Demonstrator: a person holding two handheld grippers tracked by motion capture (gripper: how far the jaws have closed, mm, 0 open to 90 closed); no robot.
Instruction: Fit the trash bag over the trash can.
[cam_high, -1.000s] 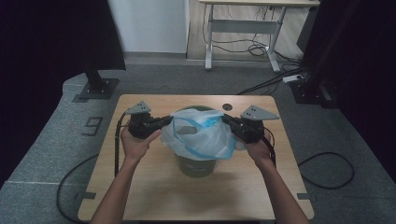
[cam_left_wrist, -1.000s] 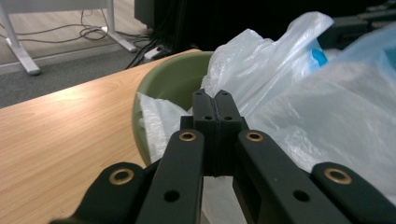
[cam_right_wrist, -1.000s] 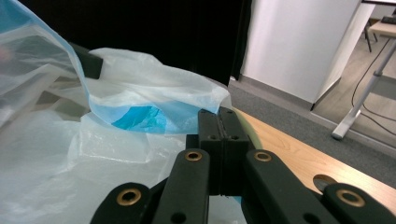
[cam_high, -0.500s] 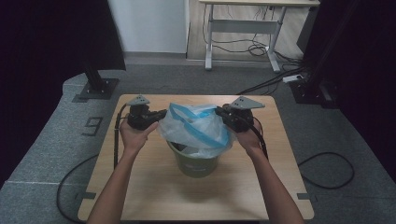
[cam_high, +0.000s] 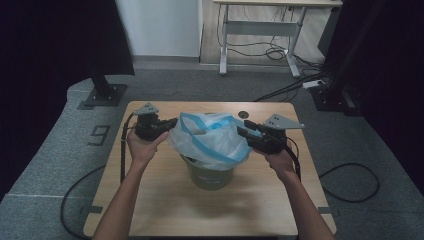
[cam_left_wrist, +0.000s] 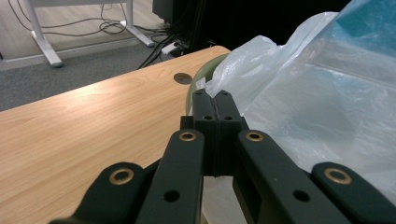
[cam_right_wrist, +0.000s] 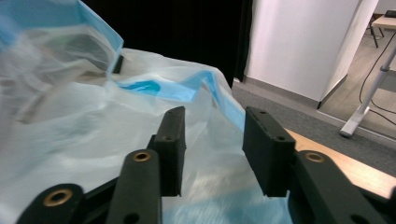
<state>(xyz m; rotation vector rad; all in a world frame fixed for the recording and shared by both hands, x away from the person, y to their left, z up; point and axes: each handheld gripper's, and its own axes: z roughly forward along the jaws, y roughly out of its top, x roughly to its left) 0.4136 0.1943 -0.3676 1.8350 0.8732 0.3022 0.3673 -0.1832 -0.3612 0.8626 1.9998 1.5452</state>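
A translucent white plastic bag (cam_high: 210, 140) with a blue rim is draped over a green bin (cam_high: 210, 175) at the middle of the wooden table (cam_high: 150, 210). My left gripper (cam_high: 167, 125) is at the bag's left edge, shut, and seems to pinch the thin film. In the left gripper view the jaws of this left gripper (cam_left_wrist: 215, 95) press together, with the bag (cam_left_wrist: 317, 93) beside them and the bin's rim (cam_left_wrist: 196, 79) behind. My right gripper (cam_high: 245, 129) is at the bag's right edge. Its jaws have just been opening: the right gripper (cam_right_wrist: 215, 116) stands apart over the bag (cam_right_wrist: 93, 121), pads off it.
A round cable hole (cam_high: 243, 114) is in the table's far edge. Behind the table stand a white-legged desk (cam_high: 260, 45) with cables on the floor, a black stand base (cam_high: 102, 95) at the left and another (cam_high: 332, 97) at the right.
The right gripper's jaws have parted and let go of the bag's right edge. The bag has sunk lower over the bin. Both hands came slightly nearer and down.
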